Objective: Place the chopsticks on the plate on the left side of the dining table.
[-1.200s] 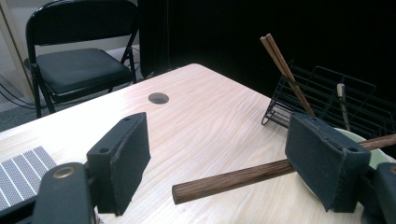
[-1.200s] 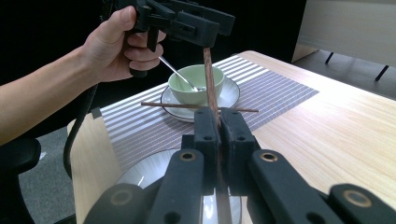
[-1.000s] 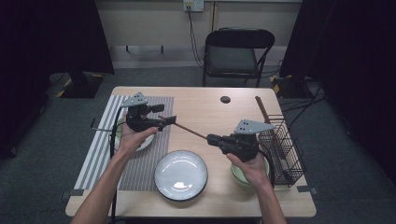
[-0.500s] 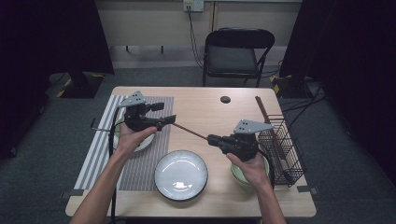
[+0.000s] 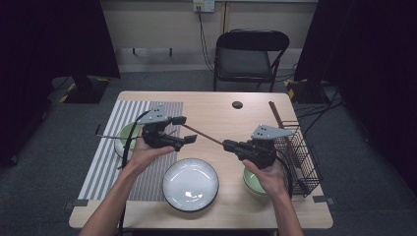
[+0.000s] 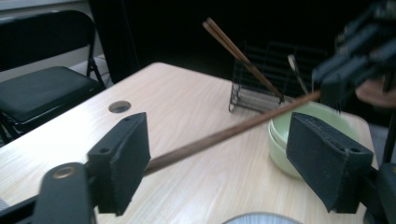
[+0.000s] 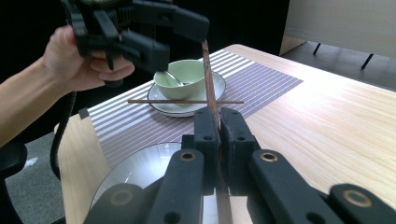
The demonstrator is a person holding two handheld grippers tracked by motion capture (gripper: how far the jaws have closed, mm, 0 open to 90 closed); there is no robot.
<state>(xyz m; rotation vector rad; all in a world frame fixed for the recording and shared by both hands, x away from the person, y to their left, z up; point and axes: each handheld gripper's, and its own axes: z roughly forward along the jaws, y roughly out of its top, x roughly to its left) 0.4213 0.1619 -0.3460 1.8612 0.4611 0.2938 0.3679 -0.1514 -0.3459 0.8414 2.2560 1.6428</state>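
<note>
Wood table (image 5: 211,105), small dark hole (image 5: 237,104) nr far edge. Striped mat (image 5: 105,152) on left w/ saucer (image 7: 205,105). White plate (image 5: 191,184) at front centre, partly on mat. Green bowls (image 5: 256,183) front right, wire rack (image 5: 300,155) at right edge.

- chopstick (image 5: 202,134): dark brown wood, smooth
- table (image 5: 216,110): pale wood grain, matt
- rack (image 5: 295,152) beside chopstick: black wire metal
- plate (image 5: 191,184) below chopstick: glossy glazed ceramic
- mat (image 5: 105,147): striped cloth

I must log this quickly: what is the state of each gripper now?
Left gripper: open, chopstick between its fingers.
Right gripper: closed on the chopstick.
</note>
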